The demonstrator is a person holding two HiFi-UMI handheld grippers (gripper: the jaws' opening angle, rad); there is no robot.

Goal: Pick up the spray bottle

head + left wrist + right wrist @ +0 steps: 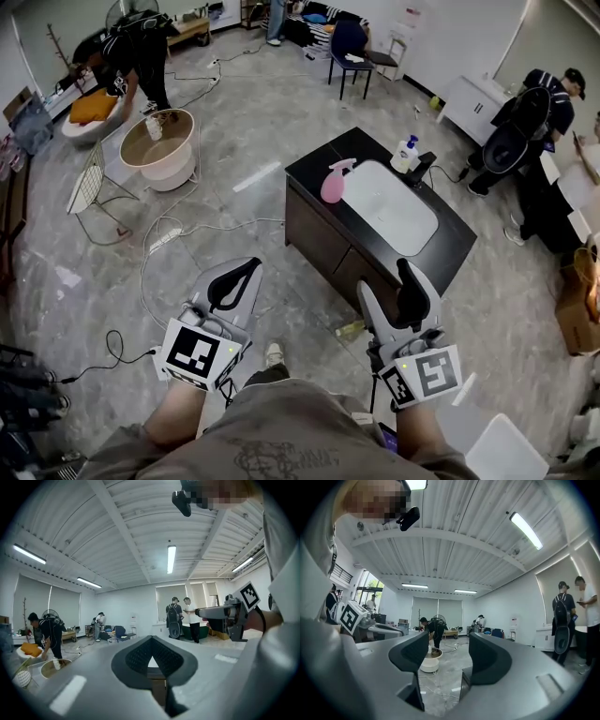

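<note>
The pink spray bottle point(333, 181) stands upright on the worktop point(452, 255), well ahead and between the closed, empty left tool point(246, 272) and the spread, empty right tool point(406, 274).

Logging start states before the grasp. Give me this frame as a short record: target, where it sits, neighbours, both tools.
target: pink spray bottle, upright
location: on the black counter, beside the left end of the white sink
nearby: pump soap bottle at the sink's far side
left tool: jaws together, empty
right tool: jaws apart, nothing between them
contact: none; both tools held close to the person, well short of the counter
</note>
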